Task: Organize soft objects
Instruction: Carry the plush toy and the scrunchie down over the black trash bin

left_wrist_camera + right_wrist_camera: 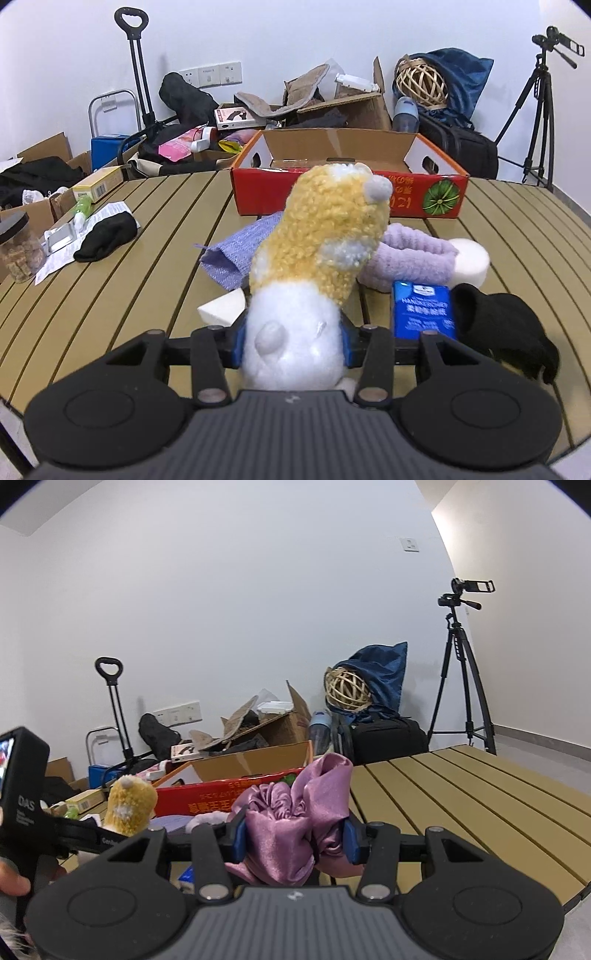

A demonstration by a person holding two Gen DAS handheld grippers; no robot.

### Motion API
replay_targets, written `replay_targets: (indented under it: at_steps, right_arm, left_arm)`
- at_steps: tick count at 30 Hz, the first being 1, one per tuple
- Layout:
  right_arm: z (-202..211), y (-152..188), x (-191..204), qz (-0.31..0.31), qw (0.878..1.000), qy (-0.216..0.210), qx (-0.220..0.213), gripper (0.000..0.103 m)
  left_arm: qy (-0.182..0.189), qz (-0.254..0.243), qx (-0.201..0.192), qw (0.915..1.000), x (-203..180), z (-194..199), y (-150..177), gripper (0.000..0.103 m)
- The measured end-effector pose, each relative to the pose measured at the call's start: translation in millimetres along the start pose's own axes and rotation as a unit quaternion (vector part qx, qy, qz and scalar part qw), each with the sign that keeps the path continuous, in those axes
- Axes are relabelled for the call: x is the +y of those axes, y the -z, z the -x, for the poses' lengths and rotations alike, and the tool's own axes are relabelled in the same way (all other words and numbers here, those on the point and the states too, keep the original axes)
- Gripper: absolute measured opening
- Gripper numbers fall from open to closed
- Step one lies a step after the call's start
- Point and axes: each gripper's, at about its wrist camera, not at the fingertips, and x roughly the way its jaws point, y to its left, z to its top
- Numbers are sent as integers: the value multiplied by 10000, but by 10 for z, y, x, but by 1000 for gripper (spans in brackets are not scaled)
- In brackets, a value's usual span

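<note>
The red box [347, 194] sits straight ahead of my left tongs [293, 341], past the loose things on the worktop [129, 280]. Those tongs are clamped on the fluffy yellow sock [317, 236]; I should carry it high over that clutter. My right tongs [293, 840] grip bunched pink satin cloth [295, 819].

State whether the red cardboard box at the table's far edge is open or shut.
Open: the red cardboard box has its brown flaps raised, and its inside shows from the left wrist view.
</note>
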Motion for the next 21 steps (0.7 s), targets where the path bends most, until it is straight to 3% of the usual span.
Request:
replay_targets:
  at_steps: [12,21]
  right_arm:
    - [392,167,141,341,9977,-544,218,47]
    - [747,305,282,540,9939,-849,441,47]
  left_arm:
    - [143,121,-181,9997,245,767,330,45]
    - [193,140,-84,9997,455,1145,740,45]
